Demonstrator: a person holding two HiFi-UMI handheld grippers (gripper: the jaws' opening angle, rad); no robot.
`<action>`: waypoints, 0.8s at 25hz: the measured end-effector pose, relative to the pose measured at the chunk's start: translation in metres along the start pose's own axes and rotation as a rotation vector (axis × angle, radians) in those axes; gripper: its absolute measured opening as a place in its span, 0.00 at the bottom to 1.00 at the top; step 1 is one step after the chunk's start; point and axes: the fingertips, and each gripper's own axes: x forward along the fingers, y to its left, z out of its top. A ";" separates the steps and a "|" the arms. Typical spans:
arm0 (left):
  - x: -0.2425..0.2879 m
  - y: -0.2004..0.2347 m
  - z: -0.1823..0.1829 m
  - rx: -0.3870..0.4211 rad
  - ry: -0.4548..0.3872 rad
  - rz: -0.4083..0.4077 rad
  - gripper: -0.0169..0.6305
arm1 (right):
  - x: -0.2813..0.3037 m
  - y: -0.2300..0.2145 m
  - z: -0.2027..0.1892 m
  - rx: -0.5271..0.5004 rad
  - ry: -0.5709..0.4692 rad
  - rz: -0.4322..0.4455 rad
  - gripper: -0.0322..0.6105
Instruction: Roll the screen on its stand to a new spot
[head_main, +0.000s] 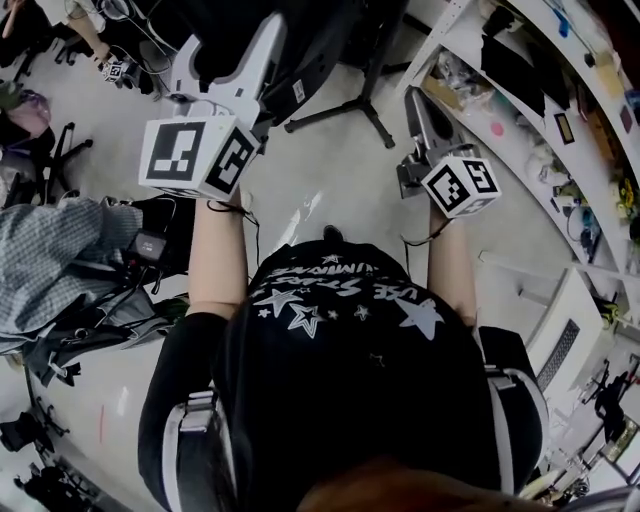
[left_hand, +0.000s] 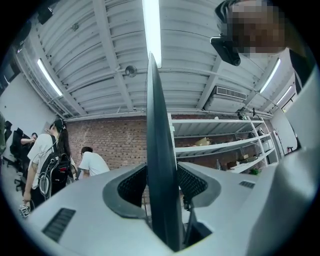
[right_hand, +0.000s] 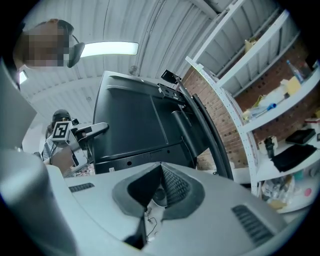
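The black screen (head_main: 325, 40) stands on a wheeled stand whose legs (head_main: 345, 108) spread over the pale floor. My left gripper (head_main: 265, 40) reaches up to the screen's left side. In the left gripper view the thin dark screen edge (left_hand: 157, 150) runs upright between the pads, and my left gripper (left_hand: 162, 187) is shut on it. My right gripper (head_main: 415, 105) is off to the right of the stand. In the right gripper view the screen's back (right_hand: 135, 117) and its post (right_hand: 187, 132) lie ahead, apart from my right gripper (right_hand: 160, 172), whose jaws meet with nothing between them.
White shelving (head_main: 520, 90) full of small items lines the right side. A grey garment, bags and cables (head_main: 70, 270) lie on the floor at the left, with a chair base (head_main: 45, 160) behind them. Two people (left_hand: 50, 160) stand by a brick wall.
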 end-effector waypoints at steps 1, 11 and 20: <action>-0.006 -0.004 0.001 0.002 0.000 -0.004 0.35 | -0.002 0.006 -0.001 0.000 0.004 -0.004 0.06; -0.073 -0.031 0.015 -0.004 -0.018 -0.027 0.35 | -0.039 0.065 -0.021 -0.023 0.019 0.006 0.06; -0.144 -0.035 0.041 -0.004 -0.059 -0.065 0.36 | -0.061 0.135 -0.042 -0.042 0.014 0.011 0.06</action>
